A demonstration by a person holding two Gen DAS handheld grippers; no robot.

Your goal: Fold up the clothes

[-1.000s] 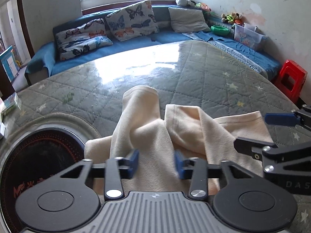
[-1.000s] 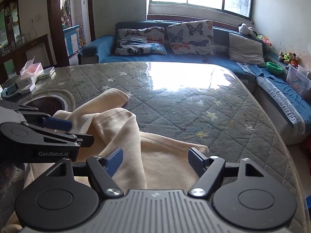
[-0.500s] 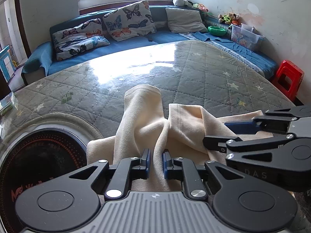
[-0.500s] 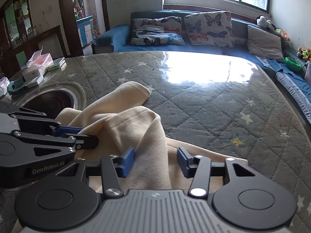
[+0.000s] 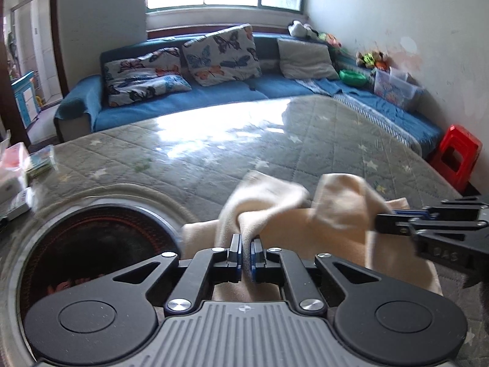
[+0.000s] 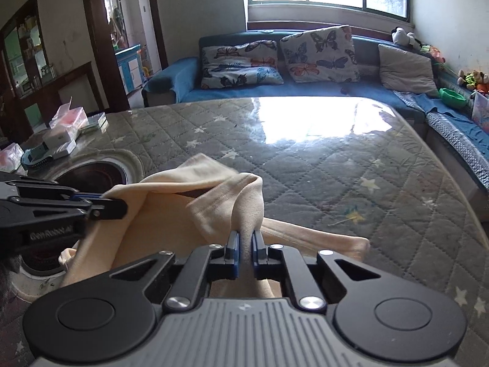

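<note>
A cream garment (image 5: 305,223) lies bunched on the grey quilted table cover (image 5: 232,153); it also shows in the right wrist view (image 6: 171,214). My left gripper (image 5: 246,255) is shut on a raised fold of the garment near its left edge. My right gripper (image 6: 245,253) is shut on another raised fold to the right. Each gripper shows in the other's view: the right one at the right edge (image 5: 428,223), the left one at the left edge (image 6: 61,211). The cloth hangs between the two grips, lifted off the table.
A round dark burner recess (image 5: 91,250) sits at the table's left front. Boxes and packets (image 6: 61,131) lie on the far left. A blue sofa with butterfly cushions (image 6: 275,58) runs behind the table. A red stool (image 5: 458,156) stands at the right.
Both grippers closed on folds of the cream garment: the left first, then the right. The pinched folds have risen off the table and the cloth is pulled between them.
</note>
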